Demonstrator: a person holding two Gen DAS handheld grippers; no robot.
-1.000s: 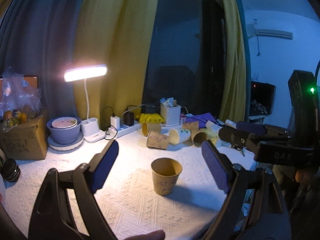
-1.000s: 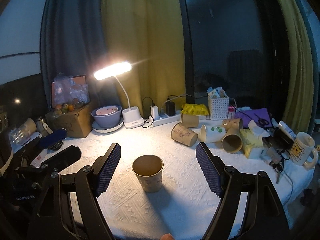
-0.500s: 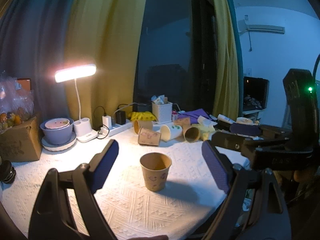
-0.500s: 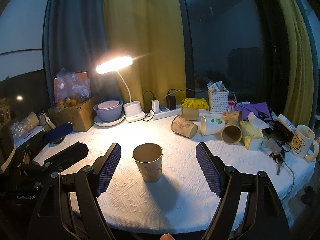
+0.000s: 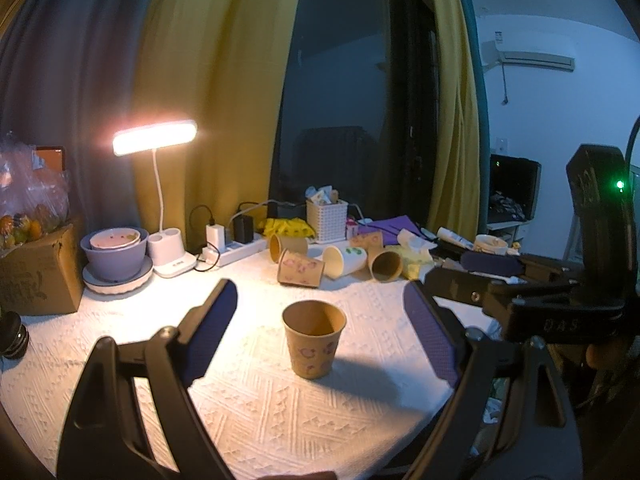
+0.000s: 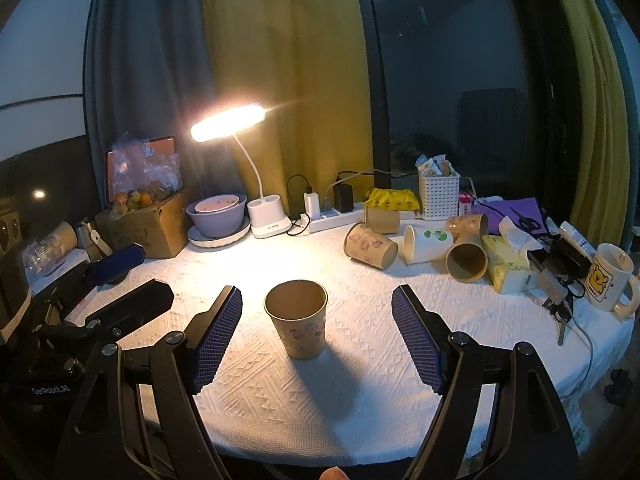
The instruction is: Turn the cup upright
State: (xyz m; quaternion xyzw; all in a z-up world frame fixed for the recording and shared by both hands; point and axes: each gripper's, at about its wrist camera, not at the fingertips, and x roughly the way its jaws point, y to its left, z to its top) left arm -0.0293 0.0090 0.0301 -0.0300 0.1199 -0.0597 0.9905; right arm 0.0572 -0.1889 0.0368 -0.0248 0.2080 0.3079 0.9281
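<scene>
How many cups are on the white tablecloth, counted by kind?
Brown paper cup standing upright: 1
Brown paper cups lying on their sides: 4
White paper cup: 1
Ceramic mug: 1
Total: 7

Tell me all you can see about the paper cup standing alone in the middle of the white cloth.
The paper cup is tan, looks like thin paper, and has faint pink and purple prints on its side. It stands upright, mouth up, and seems empty. It rests on the white textured tablecloth, casting a shadow toward the camera. Nothing else touches it: both open grippers are short of it.
</scene>
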